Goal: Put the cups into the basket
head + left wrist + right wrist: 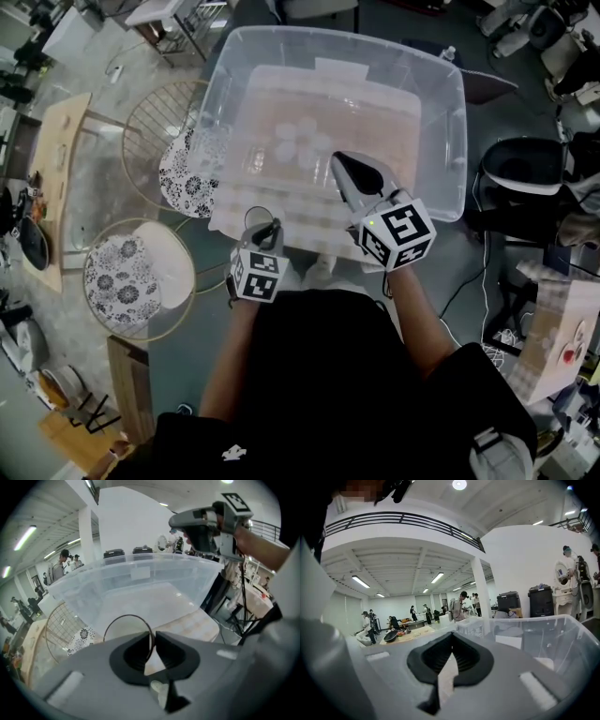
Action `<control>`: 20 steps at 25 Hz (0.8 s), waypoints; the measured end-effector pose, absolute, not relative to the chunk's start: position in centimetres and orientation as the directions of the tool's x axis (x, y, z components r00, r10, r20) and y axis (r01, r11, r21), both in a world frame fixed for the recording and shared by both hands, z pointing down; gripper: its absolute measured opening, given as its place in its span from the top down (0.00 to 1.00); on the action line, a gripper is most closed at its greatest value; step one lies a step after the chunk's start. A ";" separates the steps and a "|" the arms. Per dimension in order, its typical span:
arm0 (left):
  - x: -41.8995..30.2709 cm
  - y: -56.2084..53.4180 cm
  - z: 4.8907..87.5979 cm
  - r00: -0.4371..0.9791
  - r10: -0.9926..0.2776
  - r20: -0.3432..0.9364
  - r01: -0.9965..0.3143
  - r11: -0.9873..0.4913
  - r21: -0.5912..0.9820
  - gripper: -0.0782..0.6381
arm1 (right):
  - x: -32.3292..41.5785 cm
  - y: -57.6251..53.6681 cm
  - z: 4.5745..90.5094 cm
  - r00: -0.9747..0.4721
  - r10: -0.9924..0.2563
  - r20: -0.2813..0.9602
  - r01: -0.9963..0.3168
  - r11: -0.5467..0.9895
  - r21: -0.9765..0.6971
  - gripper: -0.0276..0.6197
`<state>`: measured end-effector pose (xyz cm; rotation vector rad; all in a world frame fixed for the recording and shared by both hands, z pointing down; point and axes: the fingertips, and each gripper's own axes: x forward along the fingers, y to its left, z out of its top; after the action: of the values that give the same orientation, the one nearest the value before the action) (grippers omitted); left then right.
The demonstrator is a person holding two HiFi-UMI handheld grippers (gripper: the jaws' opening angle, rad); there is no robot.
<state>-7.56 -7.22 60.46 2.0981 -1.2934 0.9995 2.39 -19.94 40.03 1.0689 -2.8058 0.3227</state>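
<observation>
Clear plastic bin [448, 122] fills the middle, with a cluster of clear cups [302, 141] already on its floor. My right gripper [341, 164] hangs over the bin, jaws pressed together on nothing. My left gripper [153, 638] is by the bin's near wall, jaws nipped on the thin rim of one clear cup [123, 631], cup body off to the left of the pads. Step in hand looks like carrying it over the wall. It's only a rim pinch, so I'd lift level, clear the edge, go low beside the cluster, then release so it doesn't bounce or knock the others.
</observation>
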 end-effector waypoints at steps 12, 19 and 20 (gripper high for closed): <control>-7.4 -6.3 53.4 0.326 -0.635 0.700 -0.879 -0.476 -0.022 0.82 | 2.2 -19.8 40.2 -0.728 -0.658 0.193 -0.683 0.720 -0.126 0.95; -7.9 -6.4 49.6 0.347 -0.675 0.651 -0.868 -0.494 -0.049 0.82 | 0.5 -20.6 39.8 -0.735 -0.651 0.192 -0.674 0.731 -0.102 0.95; -8.0 -6.6 49.0 0.351 -0.681 0.643 -0.866 -0.496 -0.053 0.82 | 0.3 -20.8 39.7 -0.735 -0.650 0.191 -0.674 0.732 -0.102 0.95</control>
<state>-7.96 -6.59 48.95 2.3210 -1.3753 0.8872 0.27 -20.85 39.73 1.0722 -2.7895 0.2475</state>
